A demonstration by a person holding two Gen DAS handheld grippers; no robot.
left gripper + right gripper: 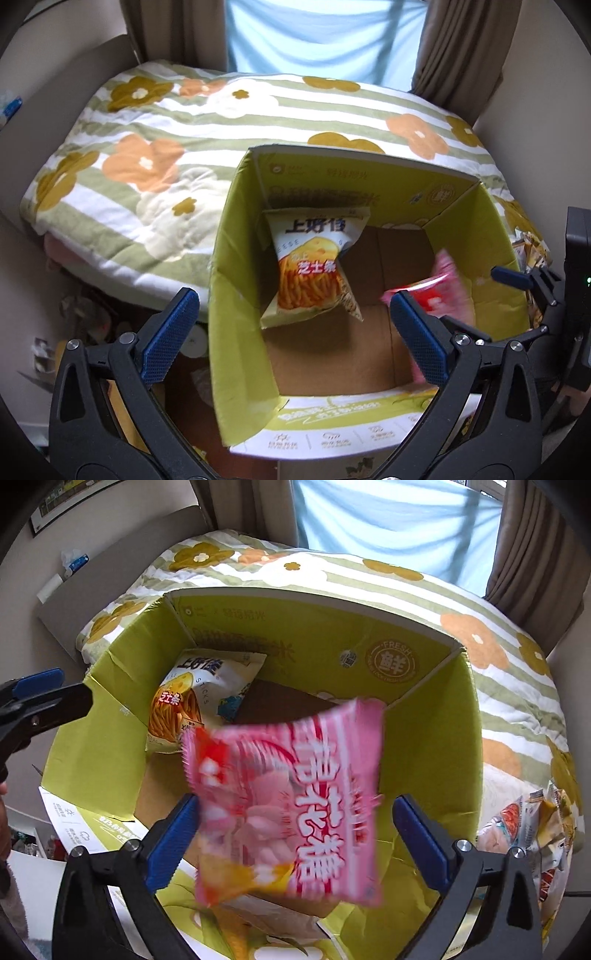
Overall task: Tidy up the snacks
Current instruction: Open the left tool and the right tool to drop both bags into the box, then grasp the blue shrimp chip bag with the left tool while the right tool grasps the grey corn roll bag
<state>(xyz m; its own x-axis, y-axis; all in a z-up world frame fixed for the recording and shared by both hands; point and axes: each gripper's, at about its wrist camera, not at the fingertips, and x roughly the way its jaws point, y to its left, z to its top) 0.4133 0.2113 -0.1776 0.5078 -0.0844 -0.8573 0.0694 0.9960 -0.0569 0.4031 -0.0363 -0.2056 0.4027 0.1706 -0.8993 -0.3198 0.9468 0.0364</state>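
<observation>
Currently the right gripper (295, 834) is spread wide w/ the pink bag (286, 805) loose between the jaws, unheld; left gripper (291, 332) also wide, empty. If dropped off-centre, the bag could be caught on the carton (424, 760) wall or land on the cheese-stick bag (192, 698).

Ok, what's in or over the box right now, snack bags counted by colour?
White and orange cheese-stick bag, leaning in the far left corner of the box: 1
Pink bag, blurred, loose between the open right hand-held gripper pads: 1
Total: 2
More bags lie outside the box at the right; too cramped to count.

Cheese-stick bag (314, 266) in box (236, 236), apparently leaning.
</observation>
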